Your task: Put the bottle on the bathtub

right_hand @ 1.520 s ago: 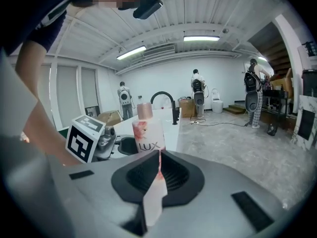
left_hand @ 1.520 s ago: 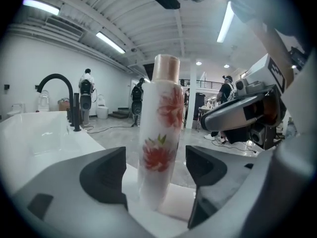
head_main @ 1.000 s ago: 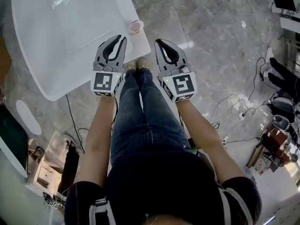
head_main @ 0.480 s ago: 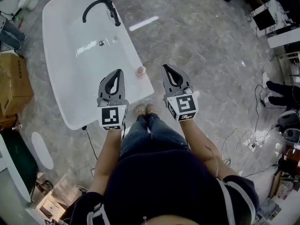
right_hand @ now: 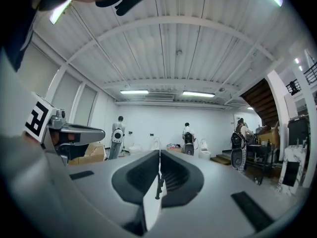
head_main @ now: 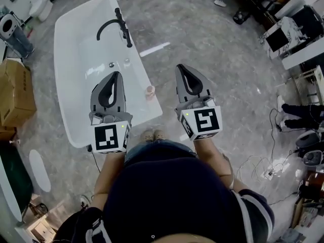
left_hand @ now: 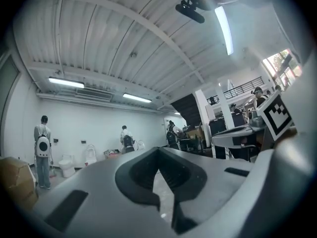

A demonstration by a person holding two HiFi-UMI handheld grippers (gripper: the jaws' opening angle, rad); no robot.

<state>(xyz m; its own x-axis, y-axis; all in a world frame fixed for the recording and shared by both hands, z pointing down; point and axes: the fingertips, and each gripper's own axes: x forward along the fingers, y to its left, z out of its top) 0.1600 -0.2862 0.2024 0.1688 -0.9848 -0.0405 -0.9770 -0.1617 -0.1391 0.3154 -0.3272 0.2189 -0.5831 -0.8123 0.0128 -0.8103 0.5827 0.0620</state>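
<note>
A small pink bottle [head_main: 150, 90] stands upright on the right rim of the white bathtub [head_main: 155, 110] in the head view. My left gripper [head_main: 116, 75] is held up over the tub's near end, to the left of the bottle, shut and empty. My right gripper [head_main: 180, 67] hangs over the grey floor to the right of the bottle, also shut and empty. Neither touches the bottle. Both gripper views look level across the room, with the left gripper [left_hand: 158, 150] and right gripper [right_hand: 159, 152] showing closed jaws and no bottle or tub.
A black faucet [head_main: 119, 23] arches over the tub's far end. A cardboard box [head_main: 15, 92] sits left of the tub, and cables [head_main: 258, 167] lie on the floor at right. Several people [right_hand: 187, 138] stand at the far white wall.
The view has pulled back and up, so the whole tub now shows. Both grippers have drawn away from the bottle and risen; the bottle stays on the rim.
</note>
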